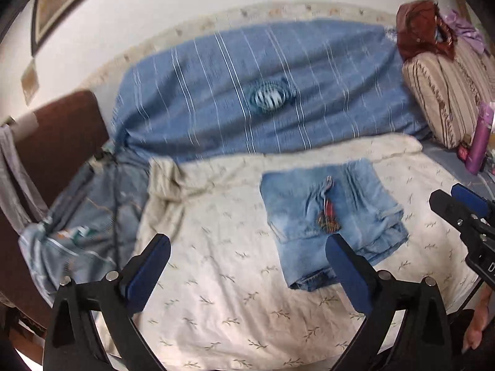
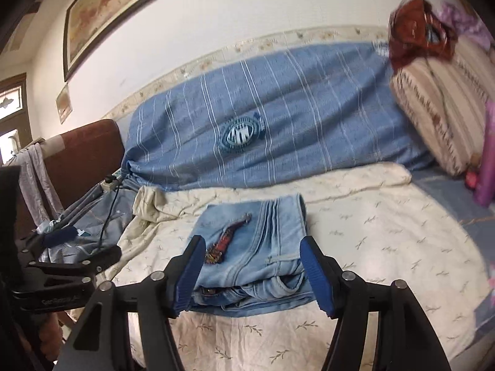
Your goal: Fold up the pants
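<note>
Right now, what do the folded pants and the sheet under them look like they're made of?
Pants: faded light-blue denim, going by the heavy seams and washed patches, with a red embroidered patch. Sheet: thin, matte, cream woven fabric, probably cotton; it wrinkles softly and has a small leaf print.

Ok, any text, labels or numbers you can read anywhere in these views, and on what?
"Gen...": embossed on the left tongs, near the handle; the rest is too blurred to read.
"D": white, on the right tongs, cut off by the picture edge.
Badge on the blue cloth: blurred, unreadable.
Purple bottle: label blurred.
Framed picture: no legible words.
</note>
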### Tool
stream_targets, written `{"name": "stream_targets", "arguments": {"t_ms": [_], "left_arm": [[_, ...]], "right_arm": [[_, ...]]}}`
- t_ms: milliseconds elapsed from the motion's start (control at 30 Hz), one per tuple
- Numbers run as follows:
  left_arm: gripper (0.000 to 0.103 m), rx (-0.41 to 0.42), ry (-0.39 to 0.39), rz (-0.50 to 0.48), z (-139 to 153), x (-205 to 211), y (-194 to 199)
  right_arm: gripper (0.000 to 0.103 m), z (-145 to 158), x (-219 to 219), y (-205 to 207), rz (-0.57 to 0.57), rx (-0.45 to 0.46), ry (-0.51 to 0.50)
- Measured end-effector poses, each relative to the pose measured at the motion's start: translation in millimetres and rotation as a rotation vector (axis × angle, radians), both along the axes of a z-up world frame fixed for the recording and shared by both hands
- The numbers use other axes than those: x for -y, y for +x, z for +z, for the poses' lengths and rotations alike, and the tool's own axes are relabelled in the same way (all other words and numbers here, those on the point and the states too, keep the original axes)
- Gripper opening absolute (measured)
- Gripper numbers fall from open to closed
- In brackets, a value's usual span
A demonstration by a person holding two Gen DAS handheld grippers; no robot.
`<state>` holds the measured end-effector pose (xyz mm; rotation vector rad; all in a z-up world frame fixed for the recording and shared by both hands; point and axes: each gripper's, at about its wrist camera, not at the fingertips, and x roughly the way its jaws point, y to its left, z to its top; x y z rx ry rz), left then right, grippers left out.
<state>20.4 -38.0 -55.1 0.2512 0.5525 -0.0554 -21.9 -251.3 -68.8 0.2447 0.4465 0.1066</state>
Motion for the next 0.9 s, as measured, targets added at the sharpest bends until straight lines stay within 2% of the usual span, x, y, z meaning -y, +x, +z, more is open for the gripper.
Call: {"name": "stream_targets", "arguments": {"t_ms": [100,200,367,900], "left_arm": [[0.101,0.036,-0.008,0.004,14.0,-0.2,-9.3],[0.101,0.042,-0.057,0.001,26.2,-6.7,-15.2],[0.101,0.064,-0.091,0.027,37.3,-14.5,-22.3],[0.101,0.099,-0.095,0.069,43.9,-31.4,-23.3]], "right_arm": [[0.069,13.5,-5.6,-9.9,0.002,0.020,-0.026],[0.069,22.2,-11.4,-18.5,0.004,0.029,-0.040],[0.069,29.3,-14.3,-24.9,0.013,0.050,-0.050],[0.069,31.7,-29.2,-27.1,0.063,0.050,-0.048]]}}
